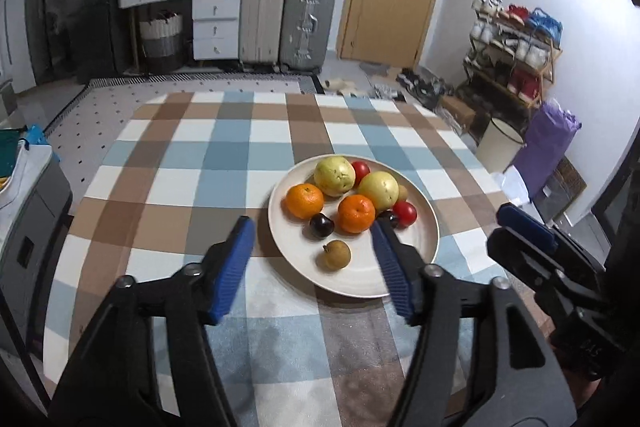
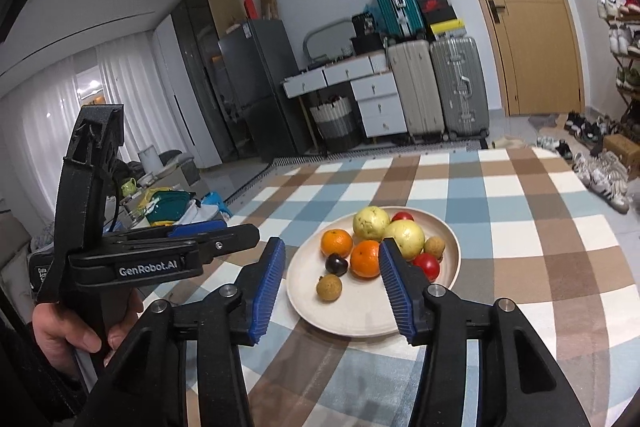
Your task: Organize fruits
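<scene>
Left wrist view: both grippers, left (image 1: 314,255) and right (image 2: 332,285), hover spread and empty before the plate (image 1: 430,227) at centre; next, pick a fruit.

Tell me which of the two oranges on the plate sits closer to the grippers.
The orange beside the dark plum, in front of the right-hand guava. The other orange lies farther back and to the left.
</scene>
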